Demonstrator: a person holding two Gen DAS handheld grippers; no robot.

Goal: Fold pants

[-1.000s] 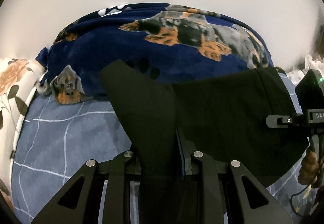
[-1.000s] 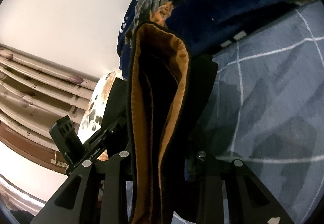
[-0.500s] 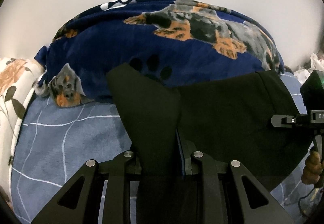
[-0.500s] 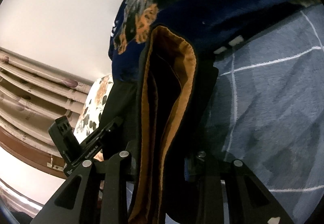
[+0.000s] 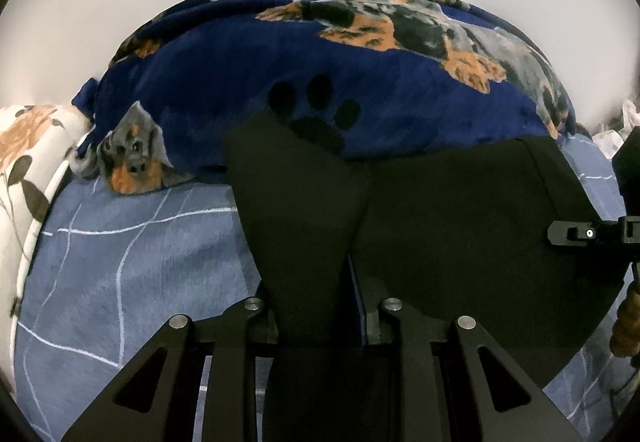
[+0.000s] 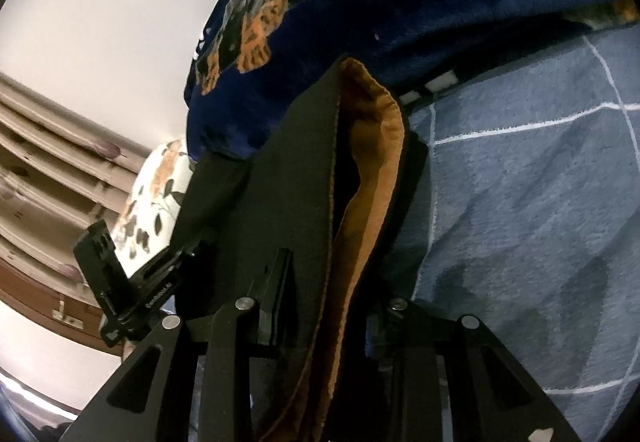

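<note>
Both units grip cloth: we find the left hand-held gripper [image 5: 316, 306] and right hand-held gripper [image 6: 320, 306] each clamped on the black pants [image 5: 460, 226], stretched sideways between them above the bed [image 5: 132, 254], the dog-print blanket [image 5: 360, 82] beyond.

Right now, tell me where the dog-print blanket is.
In the left wrist view the dog-print blanket lies bunched beyond the black pants, on the blue checked bedcover.
</note>
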